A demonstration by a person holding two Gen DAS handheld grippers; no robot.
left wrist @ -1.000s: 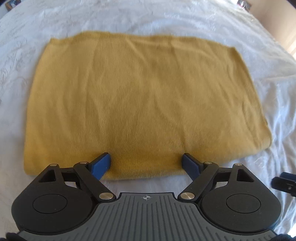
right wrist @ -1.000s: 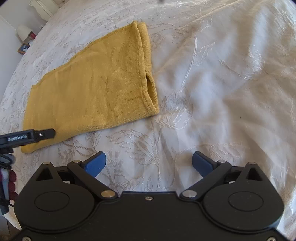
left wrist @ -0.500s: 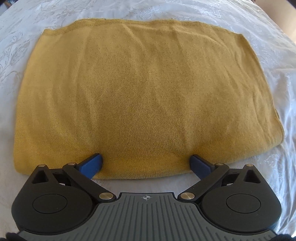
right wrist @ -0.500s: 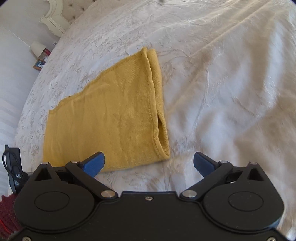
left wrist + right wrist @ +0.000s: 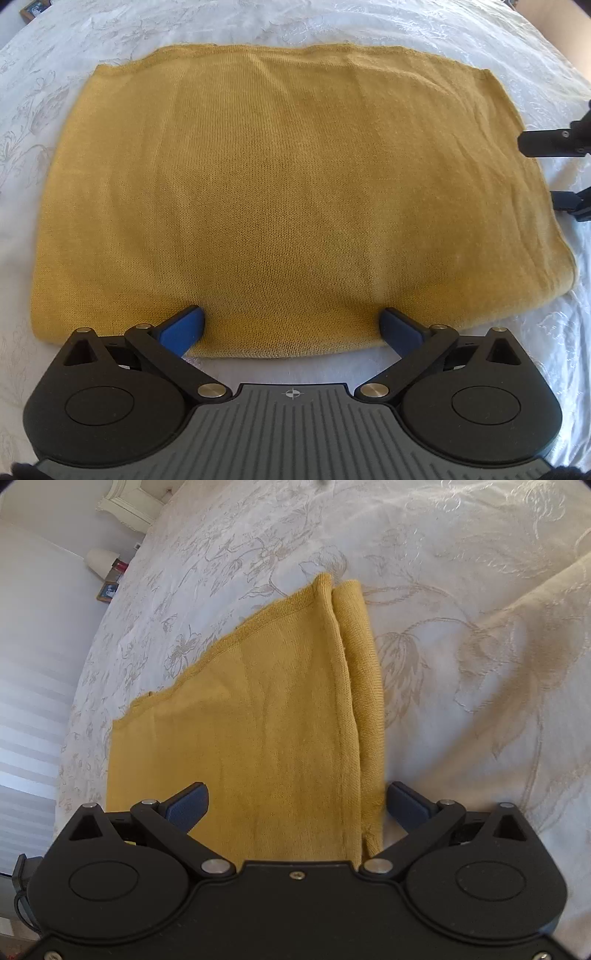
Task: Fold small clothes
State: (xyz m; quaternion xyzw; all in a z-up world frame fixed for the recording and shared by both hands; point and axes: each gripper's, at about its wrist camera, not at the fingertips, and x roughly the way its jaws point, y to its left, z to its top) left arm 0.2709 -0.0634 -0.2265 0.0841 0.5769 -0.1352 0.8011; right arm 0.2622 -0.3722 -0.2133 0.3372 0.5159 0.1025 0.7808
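Note:
A mustard-yellow knit garment [image 5: 288, 199] lies folded flat on a white embroidered bedspread [image 5: 258, 26]. My left gripper [image 5: 291, 323] stands wide open over the garment's near edge, its blue pads apart on the cloth and pressing on nothing. In the right wrist view the same garment [image 5: 258, 731] shows its doubled right-hand edge [image 5: 364, 686]. My right gripper [image 5: 295, 801] is open and straddles that edge near the front corner. Parts of the right gripper [image 5: 554, 144] show at the right rim of the left wrist view.
The bedspread [image 5: 461, 609] stretches far to the right of the garment, with a beige fold [image 5: 535, 646] across it. A white bedside unit with a lamp [image 5: 101, 559] and small items stands beyond the bed's left edge, beside a white wall.
My right gripper swept left and came in over the garment's right edge, which now sits between its fingers. The left gripper's fingers spread a little wider and it stayed over the near edge.

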